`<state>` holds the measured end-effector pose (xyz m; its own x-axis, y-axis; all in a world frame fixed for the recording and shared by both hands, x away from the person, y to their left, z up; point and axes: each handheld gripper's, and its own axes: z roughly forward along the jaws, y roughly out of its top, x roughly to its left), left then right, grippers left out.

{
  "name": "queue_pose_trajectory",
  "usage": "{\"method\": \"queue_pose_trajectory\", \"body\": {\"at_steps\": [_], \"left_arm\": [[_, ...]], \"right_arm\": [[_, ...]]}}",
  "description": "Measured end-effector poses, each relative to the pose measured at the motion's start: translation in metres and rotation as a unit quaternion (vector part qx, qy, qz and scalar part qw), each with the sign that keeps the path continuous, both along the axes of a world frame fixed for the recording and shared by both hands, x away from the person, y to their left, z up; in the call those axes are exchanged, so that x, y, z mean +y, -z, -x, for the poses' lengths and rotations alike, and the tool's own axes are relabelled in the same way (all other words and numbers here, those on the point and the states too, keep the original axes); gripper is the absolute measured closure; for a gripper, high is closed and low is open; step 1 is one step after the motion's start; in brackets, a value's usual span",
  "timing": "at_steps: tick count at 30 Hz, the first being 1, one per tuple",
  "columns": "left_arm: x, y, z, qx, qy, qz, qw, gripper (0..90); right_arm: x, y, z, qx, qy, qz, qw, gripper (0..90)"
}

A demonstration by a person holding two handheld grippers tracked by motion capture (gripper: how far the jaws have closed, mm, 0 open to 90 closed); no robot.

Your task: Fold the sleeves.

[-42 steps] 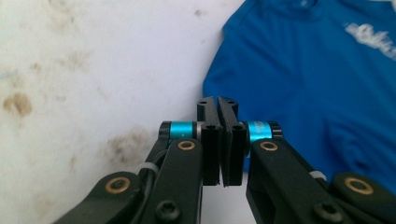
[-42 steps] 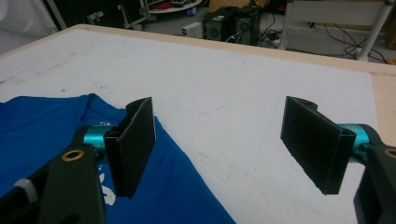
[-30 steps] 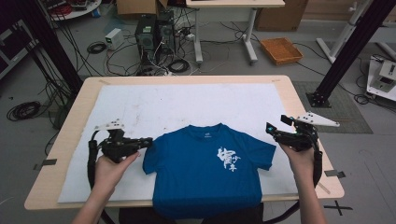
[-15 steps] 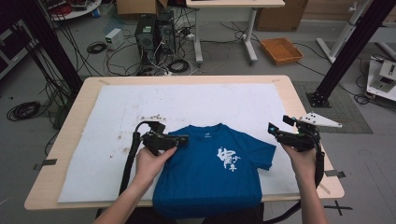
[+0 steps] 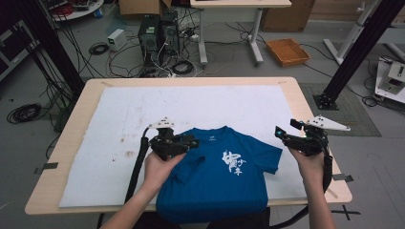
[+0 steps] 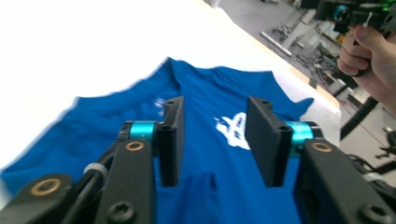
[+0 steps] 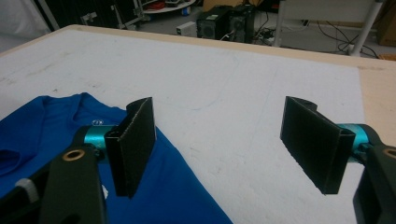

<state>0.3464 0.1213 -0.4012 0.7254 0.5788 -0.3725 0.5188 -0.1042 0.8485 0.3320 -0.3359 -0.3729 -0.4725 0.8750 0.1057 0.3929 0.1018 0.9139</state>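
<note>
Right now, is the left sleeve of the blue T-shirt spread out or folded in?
Folded in. On the blue T-shirt the left sleeve lies over the chest, below the left gripper; the right sleeve lies spread out.

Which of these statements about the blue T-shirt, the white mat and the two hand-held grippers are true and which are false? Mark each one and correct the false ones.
1. The blue T-shirt lies on the white mat. True.
2. The left hand-held gripper is clamped shut on the shirt's collar. False: its jaws stand apart over the shirt, having just been opening, with nothing gripped between them.
3. The right hand-held gripper has open jaws with nothing between them. True.
4. The white print on the shirt faces up. True.
5. The shirt's left sleeve lies spread flat out to the side. False: it is folded in over the body.
</note>
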Motion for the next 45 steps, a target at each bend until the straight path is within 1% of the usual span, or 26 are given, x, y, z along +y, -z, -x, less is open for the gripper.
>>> {"method": "queue_pose_trajectory", "body": {"at_steps": [2,3,6,7,8,9,11,12,13,14,15,17,19,21,24,25,26,29,31,32,36,37,38,43,44,45], "left_arm": [[0.014,-0.002,0.002,-0.028,-0.01,-0.009,0.9995,53.2],[0.021,-0.003,0.003,-0.043,-0.016,-0.014,0.9989,51.3],[0.045,-0.006,0.007,-0.083,-0.034,-0.033,0.9954,46.7],[0.045,-0.006,0.007,-0.083,-0.034,-0.033,0.9954,45.4],[0.059,-0.008,0.009,-0.112,-0.051,-0.053,0.9909,44.5],[0.066,-0.008,0.011,-0.126,-0.061,-0.058,0.9884,43.5],[0.08,-0.009,0.014,-0.154,-0.076,-0.072,0.9826,43.2],[0.086,-0.009,0.015,-0.163,-0.084,-0.079,0.9799,43.1],[0.086,-0.009,0.015,-0.163,-0.084,-0.079,0.9799,43.1],[0.097,-0.009,0.017,-0.176,-0.097,-0.089,0.9756,43.1],[0.102,-0.009,0.017,-0.178,-0.1,-0.093,0.9744,43.0],[0.11,-0.007,0.018,-0.181,-0.106,-0.096,0.973,43.0],[0.116,-0.005,0.018,-0.18,-0.111,-0.093,0.9729,43.0],[0.12,-0.003,0.017,-0.174,-0.116,-0.09,0.9738,43.1],[0.124,-0.002,0.016,-0.174,-0.117,-0.089,0.9738,43.1],[0.124,-0.002,0.016,-0.174,-0.117,-0.089,0.9738,43.1],[0.125,-0.002,0.016,-0.172,-0.117,-0.088,0.9742,43.0],[0.125,-0.002,0.015,-0.172,-0.114,-0.089,0.9744,43.0],[0.124,-0.001,0.015,-0.17,-0.113,-0.088,0.9749,43.0],[0.122,-0.001,0.015,-0.169,-0.111,-0.088,0.9755,43.0],[0.12,-0.001,0.016,-0.169,-0.105,-0.089,0.9759,43.0],[0.119,-0.001,0.016,-0.17,-0.103,-0.089,0.976,43.0],[0.119,-0.001,0.016,-0.17,-0.103,-0.088,0.9761,43.1],[0.117,-0.001,0.016,-0.169,-0.098,-0.087,0.9768,43.0],[0.117,-0.001,0.016,-0.169,-0.098,-0.087,0.9768,43.0],[0.117,-0.001,0.016,-0.169,-0.097,-0.087,0.9769,43.0]], "right_arm": [[-0.002,0.001,0.0,0.002,0.002,-0.002,1.0,26.4],[-0.003,0.001,0.0,0.003,0.003,-0.002,1.0,26.4],[-0.008,0.005,0.001,0.011,0.009,-0.01,0.9998,26.9],[-0.008,0.005,0.001,0.011,0.009,-0.01,0.9998,26.9],[-0.012,0.008,0.002,0.016,0.014,-0.013,0.9997,31.0],[-0.014,0.009,0.003,0.02,0.013,-0.014,0.9996,33.4],[-0.017,0.013,0.004,0.026,0.013,-0.012,0.9995,36.5],[-0.018,0.015,0.005,0.032,0.014,-0.009,0.9993,39.0],[-0.018,0.015,0.005,0.032,0.014,-0.009,0.9993,39.0],[-0.019,0.021,0.006,0.043,0.009,-0.005,0.999,44.5],[-0.019,0.024,0.006,0.048,0.007,-0.005,0.9988,47.8],[-0.02,0.03,0.005,0.062,0.004,-0.002,0.9981,53.5],[-0.02,0.037,0.002,0.078,0.005,0.006,0.9969,59.0],[-0.021,0.044,-0.001,0.095,0.005,0.01,0.9954,62.7],[-0.021,0.053,-0.006,0.128,0.016,0.016,0.9915,65.1],[-0.021,0.053,-0.006,0.128,0.016,0.016,0.9915,65.1],[-0.021,0.058,-0.008,0.143,0.022,0.018,0.9893,66.3],[-0.022,0.062,-0.01,0.157,0.026,0.022,0.987,67.9],[-0.022,0.063,-0.01,0.16,0.026,0.022,0.9866,67.9],[-0.022,0.065,-0.011,0.169,0.024,0.02,0.9851,67.9],[-0.021,0.072,-0.015,0.184,0.02,0.026,0.9824,67.8],[-0.021,0.073,-0.015,0.186,0.019,0.029,0.9819,68.1],[-0.02,0.073,-0.015,0.185,0.019,0.029,0.9822,69.1],[-0.02,0.071,-0.013,0.182,0.006,0.037,0.9827,86.9],[-0.02,0.07,-0.012,0.18,0.006,0.034,0.9831,89.0],[-0.021,0.068,-0.011,0.175,0.002,0.032,0.984,89.1]]}}
